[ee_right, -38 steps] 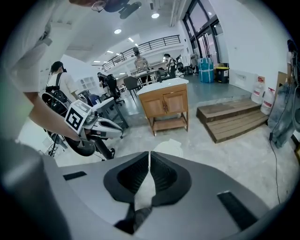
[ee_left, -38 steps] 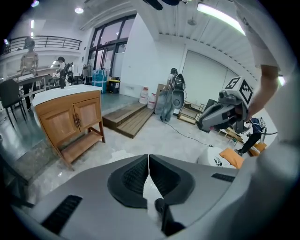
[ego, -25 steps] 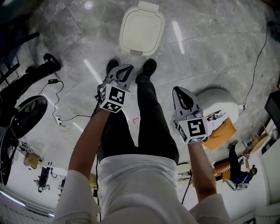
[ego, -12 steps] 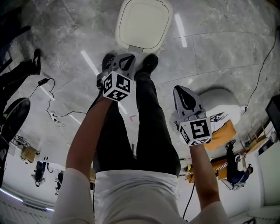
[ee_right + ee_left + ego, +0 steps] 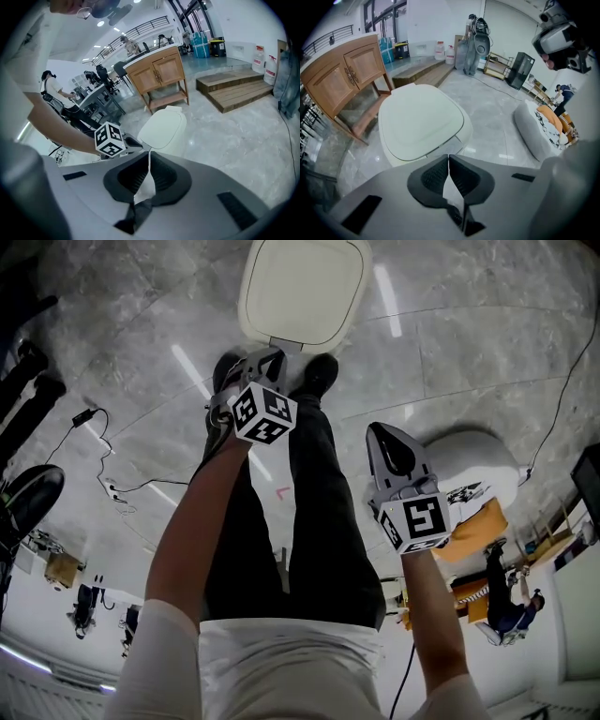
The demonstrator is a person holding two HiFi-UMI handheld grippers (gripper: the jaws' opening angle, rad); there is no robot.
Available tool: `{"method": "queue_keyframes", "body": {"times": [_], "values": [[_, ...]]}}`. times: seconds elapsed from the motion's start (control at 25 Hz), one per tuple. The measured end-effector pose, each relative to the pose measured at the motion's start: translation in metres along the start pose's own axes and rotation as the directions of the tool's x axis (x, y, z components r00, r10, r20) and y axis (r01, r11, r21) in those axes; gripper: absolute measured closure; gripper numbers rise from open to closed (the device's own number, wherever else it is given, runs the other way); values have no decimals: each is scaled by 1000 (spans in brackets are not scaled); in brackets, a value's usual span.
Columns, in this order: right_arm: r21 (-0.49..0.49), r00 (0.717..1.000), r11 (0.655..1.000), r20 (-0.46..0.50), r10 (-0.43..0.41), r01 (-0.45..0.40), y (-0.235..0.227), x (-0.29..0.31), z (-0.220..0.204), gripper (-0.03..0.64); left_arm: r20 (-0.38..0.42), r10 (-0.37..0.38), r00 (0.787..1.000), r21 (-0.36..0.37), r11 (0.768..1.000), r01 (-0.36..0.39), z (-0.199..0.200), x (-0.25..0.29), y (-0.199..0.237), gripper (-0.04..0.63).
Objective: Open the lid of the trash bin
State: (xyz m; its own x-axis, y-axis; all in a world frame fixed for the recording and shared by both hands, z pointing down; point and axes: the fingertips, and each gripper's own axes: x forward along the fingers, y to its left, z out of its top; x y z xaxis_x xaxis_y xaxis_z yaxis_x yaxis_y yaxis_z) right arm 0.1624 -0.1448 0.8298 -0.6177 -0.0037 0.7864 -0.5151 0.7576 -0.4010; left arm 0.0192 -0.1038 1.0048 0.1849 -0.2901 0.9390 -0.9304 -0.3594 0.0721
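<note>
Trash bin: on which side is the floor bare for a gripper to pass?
Bare floor lies right of the trash bin, up to the white cushion. Left of it the floor is free as far as the cables. In front it is crowded: the person's shoes and the left gripper are close to its edge.

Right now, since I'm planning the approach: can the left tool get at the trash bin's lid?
Probably yes. The left tool sits just before the front edge of the lid, with nothing between them. Its jaws are together, so it would likely nudge, not pinch.
</note>
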Motion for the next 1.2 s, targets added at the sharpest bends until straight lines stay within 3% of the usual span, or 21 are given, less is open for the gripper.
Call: {"method": "queue_keyframes", "body": {"times": [0.32,0.88,1.2], "values": [[28,1000,1000,0,-12,12,-1,16,-1,583,-59,0,998,-39,999,-2,-6,9,0,577],[-8,1000,1000,-17,-25,25,-1,24,7,583,-29,-20,999,-87,996,18,3,4,6,575],[-54,999,998,3,-39,39,9,-3,28,583,5,-21,1000,-102,995,21,21,-43,6,575]]}}
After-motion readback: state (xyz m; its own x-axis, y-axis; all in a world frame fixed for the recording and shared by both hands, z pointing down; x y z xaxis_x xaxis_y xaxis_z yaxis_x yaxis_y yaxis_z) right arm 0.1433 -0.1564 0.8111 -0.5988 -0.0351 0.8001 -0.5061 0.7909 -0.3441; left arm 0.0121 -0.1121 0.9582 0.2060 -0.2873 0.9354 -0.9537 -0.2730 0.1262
